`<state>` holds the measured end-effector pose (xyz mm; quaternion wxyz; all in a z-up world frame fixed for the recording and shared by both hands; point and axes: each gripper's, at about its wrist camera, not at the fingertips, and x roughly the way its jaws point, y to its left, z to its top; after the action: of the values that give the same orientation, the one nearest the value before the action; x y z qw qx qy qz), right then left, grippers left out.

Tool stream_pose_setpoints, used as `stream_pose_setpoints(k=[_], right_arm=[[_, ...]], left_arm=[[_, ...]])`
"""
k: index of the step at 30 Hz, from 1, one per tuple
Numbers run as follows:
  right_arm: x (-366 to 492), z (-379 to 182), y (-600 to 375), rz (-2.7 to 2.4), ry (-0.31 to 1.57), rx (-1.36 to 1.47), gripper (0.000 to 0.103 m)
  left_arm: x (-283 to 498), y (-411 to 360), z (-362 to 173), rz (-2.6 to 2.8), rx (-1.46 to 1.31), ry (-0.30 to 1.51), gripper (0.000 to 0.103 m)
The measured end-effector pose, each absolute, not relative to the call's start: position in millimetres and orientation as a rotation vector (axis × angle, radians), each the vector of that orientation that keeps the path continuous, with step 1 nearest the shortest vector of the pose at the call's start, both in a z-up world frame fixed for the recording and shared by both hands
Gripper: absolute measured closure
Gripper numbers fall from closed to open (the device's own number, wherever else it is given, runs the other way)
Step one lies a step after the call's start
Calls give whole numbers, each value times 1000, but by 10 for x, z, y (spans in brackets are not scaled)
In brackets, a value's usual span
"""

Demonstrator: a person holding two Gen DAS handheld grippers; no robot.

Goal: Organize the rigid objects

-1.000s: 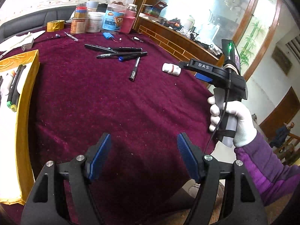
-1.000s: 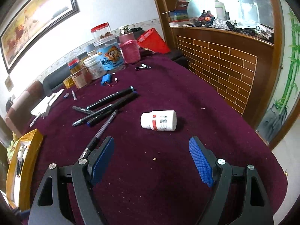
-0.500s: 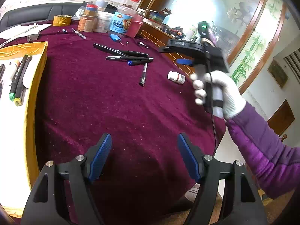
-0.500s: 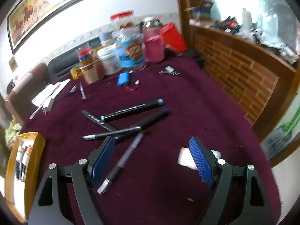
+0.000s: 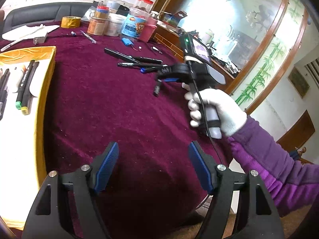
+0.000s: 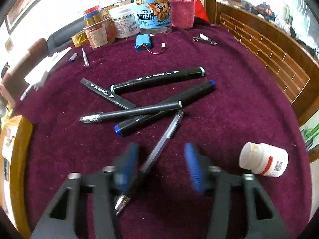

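My right gripper [image 6: 161,165] is closing its jaws around a clear pen [image 6: 159,145] lying on the maroon tablecloth [image 6: 239,103], pads not yet pressing it. My left gripper [image 5: 153,166] is hovering with jaws spread and nothing between them.

White walls, dark sofa [image 5: 39,14] behind – brick-patterned wooden counter [image 6: 265,45], bright glazed partition [image 5: 239,20], bamboo mural [image 5: 259,75]

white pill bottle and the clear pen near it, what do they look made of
The white pill bottle with a red-banded label looks like opaque matte plastic; its paper label carries print. The clear-barrelled pen seems to be see-through glossy plastic, since the cloth shows through it; its shiny silver tip suggests metal, though that could be plated.
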<state>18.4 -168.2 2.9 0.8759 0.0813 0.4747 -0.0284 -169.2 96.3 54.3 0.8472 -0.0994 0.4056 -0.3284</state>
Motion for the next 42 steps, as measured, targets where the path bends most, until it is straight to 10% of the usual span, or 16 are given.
stream_pose_setpoints(k=[30,36,42], right_arm=[[-1121,27,-1406,440,1052,316,93],[-915,555,-2262,100,812,218,52],[-341,533,-2916,-13,855,246,52]], left_arm=[[-1780,747,553,-659,-240,936,31],[-1799,655,541,-691,-250,939,31],[-1837,569,605,-698,-225,941,31]])
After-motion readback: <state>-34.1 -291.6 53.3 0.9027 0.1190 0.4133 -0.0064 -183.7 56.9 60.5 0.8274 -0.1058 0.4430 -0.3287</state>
